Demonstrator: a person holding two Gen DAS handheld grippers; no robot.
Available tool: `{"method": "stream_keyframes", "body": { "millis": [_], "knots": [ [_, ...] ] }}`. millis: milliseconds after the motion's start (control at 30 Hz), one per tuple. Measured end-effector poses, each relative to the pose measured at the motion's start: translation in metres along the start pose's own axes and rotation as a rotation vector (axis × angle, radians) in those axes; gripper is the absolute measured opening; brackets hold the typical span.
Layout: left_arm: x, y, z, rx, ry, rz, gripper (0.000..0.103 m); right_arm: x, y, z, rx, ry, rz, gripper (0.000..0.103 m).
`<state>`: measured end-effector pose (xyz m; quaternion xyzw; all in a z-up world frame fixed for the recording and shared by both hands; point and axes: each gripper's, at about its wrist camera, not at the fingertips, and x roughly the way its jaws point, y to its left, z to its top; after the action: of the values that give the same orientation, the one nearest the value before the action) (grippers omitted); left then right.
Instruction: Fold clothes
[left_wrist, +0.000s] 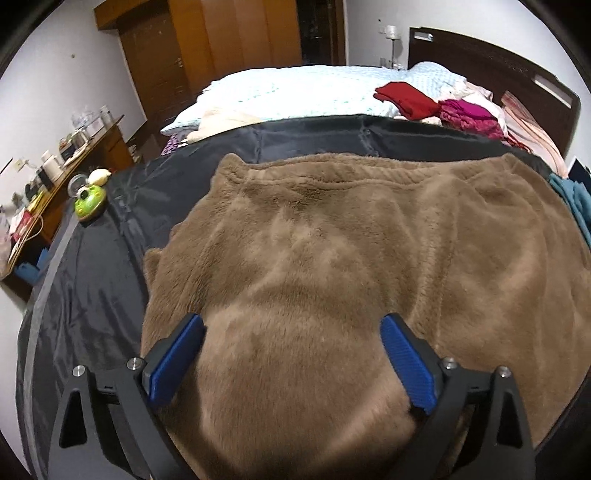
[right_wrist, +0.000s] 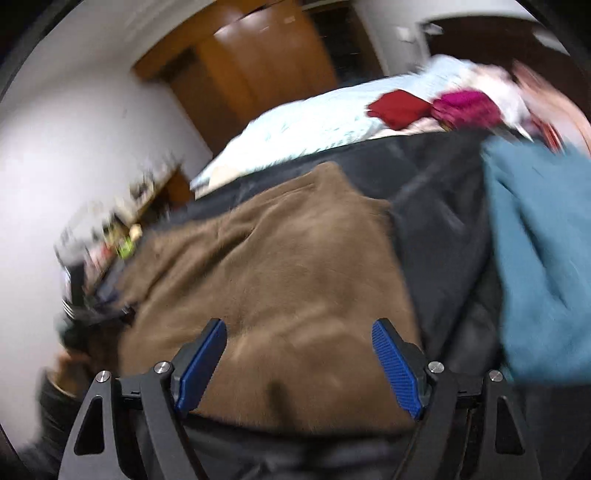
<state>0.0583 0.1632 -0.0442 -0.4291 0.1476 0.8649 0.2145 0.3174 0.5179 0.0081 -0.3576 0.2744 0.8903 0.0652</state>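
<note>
At the bottom of each wrist view, the left claw (left_wrist: 291, 354) and right claw (right_wrist: 299, 360) gape wide, gripping nothing, above the brown fleece garment (left_wrist: 351, 266) spread mid-frame on the dark sheet (left_wrist: 92, 288). A teal garment (right_wrist: 543, 258) lies at right; folded red clothing (left_wrist: 406, 98) sits farther up on the bed.

Plushy brown fleece garment (left_wrist: 332, 251) on prob. satiny dk sheet (left_wrist: 92, 295)

A home bedroom (lived-in): bed (left_wrist: 295, 92), wooden wardrobe (left_wrist: 221, 37), cluttered dresser (left_wrist: 85, 147).
</note>
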Motion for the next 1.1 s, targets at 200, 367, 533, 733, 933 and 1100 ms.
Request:
{"method": "stream_keyframes", "body": {
  "millis": [200, 367, 533, 733, 933, 1100],
  "knots": [
    [-0.031, -0.007, -0.011, -0.014, -0.062, -0.068, 0.098, -0.021, -0.047, -0.032, 0.262, 0.017, 0.082, 0.083],
    [-0.037, -0.01, -0.021, -0.01, -0.072, -0.085, 0.098, -0.002, -0.051, -0.042, 0.354, 0.048, 0.153, 0.083],
    [-0.029, -0.001, -0.03, -0.037, -0.062, -0.087, 0.098, 0.017, -0.036, -0.042, 0.37, 0.068, 0.16, 0.083],
    [-0.019, 0.013, -0.036, -0.091, -0.057, -0.086, 0.1, 0.031, -0.032, -0.04, 0.397, 0.043, 0.058, 0.083],
    [-0.018, 0.011, -0.04, -0.077, -0.065, -0.068, 0.101, 0.044, -0.023, -0.036, 0.433, -0.012, 0.029, 0.083],
    [-0.017, 0.012, -0.041, -0.082, -0.065, -0.072, 0.102, 0.06, -0.008, -0.029, 0.424, -0.033, 0.018, 0.083]
  ]
}}
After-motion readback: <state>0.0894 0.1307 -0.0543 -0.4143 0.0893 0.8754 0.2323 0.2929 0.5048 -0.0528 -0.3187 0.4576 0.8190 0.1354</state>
